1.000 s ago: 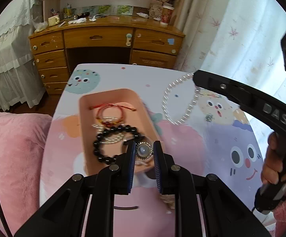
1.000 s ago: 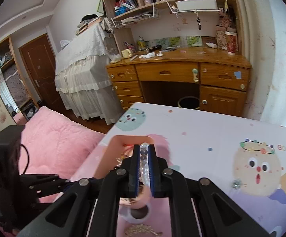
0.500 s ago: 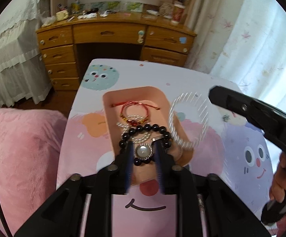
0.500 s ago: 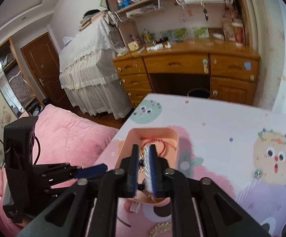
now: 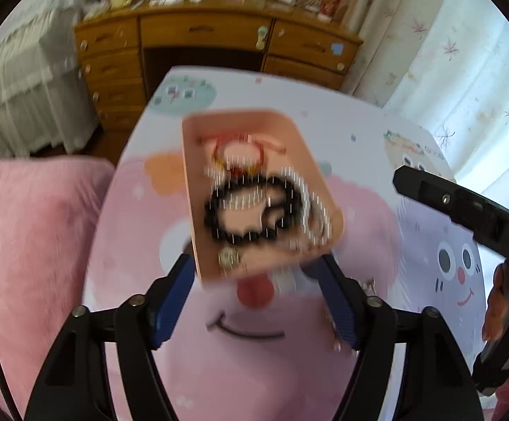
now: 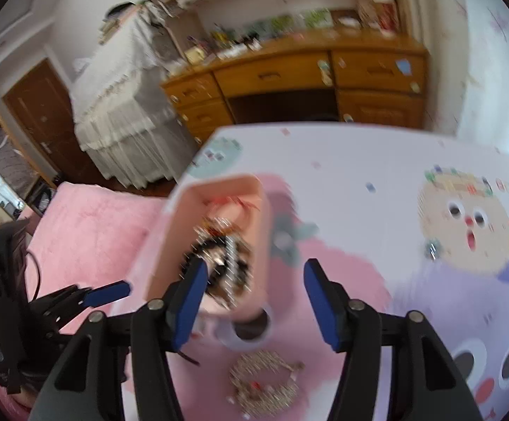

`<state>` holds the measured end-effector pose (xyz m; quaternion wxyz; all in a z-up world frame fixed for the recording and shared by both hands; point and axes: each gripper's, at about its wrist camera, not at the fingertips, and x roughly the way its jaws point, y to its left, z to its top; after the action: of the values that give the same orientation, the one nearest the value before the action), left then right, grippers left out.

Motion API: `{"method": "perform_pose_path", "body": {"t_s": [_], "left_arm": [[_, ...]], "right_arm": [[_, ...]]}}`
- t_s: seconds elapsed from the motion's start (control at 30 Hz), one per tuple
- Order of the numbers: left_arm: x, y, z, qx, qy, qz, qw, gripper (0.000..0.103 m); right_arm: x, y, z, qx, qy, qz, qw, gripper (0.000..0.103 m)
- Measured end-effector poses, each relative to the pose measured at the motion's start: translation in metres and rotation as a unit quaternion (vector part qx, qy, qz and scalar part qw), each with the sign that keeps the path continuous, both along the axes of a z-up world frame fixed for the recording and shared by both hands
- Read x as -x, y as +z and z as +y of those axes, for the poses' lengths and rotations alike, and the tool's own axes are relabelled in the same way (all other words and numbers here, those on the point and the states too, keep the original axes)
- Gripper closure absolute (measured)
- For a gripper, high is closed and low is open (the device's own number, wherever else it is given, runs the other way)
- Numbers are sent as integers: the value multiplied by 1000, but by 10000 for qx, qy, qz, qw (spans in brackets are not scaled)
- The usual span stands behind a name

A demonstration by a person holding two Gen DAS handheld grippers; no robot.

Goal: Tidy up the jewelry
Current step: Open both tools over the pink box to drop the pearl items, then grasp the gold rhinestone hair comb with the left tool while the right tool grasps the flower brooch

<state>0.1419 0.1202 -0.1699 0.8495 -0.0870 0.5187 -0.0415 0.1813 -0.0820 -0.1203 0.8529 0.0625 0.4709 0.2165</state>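
A pink tray [image 5: 198, 161] [image 6: 184, 231] sits on the cartoon-print table. In it lie a red cord bracelet [image 5: 237, 151], a black bead bracelet [image 5: 216, 224], a silver watch [image 5: 229, 259] and the pearl necklace [image 5: 310, 207], all blurred. My left gripper [image 5: 256, 298] is open and empty just in front of the tray. My right gripper [image 6: 254, 291] is open and empty above the tray's near end; its arm shows at the right of the left wrist view [image 5: 465, 207]. A gold chain bracelet [image 6: 265, 386] lies on the table below the right gripper.
A white ring-shaped thing [image 6: 251, 329] lies by the tray's near end. A small earring [image 6: 431, 247] lies on the table to the right. A wooden desk [image 5: 219, 42] stands beyond the table, a pink bed [image 5: 26, 228] to the left.
Both grippers opened. The right let the pearl necklace fall into the tray; the left let go of the watch in the tray. Both views are motion-blurred.
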Motion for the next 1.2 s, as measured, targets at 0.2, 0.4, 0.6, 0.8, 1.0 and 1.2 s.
{"method": "perform_pose_path", "body": {"t_s": [0.2, 0.4, 0.6, 0.8, 1.0, 1.2], "left_arm": [[24, -28, -21, -146, -33, 640, 9978, 27], [42, -40, -52, -139, -4, 760, 9970, 18], [49, -50, -88, -105, 187, 727, 9971, 17], [54, -53, -128, -579, 254, 160, 9979, 17], [56, -61, -156, -935, 387, -95, 9948, 17], [56, -67, -161, -784, 791, -132, 9937, 17]], "right_arm": [[-6, -25, -44, -157, -486, 919, 9945, 41], [-17, -43, -94, -301, -1012, 1693, 9799, 40], [-42, -60, -129, 122, -1380, 2291, 9635, 40], [-71, -69, -143, 120, -1347, 2417, 9609, 40], [-91, -73, -134, 520, -975, 2222, 9687, 40], [-98, -74, -116, 877, -424, 1805, 9787, 40]]}}
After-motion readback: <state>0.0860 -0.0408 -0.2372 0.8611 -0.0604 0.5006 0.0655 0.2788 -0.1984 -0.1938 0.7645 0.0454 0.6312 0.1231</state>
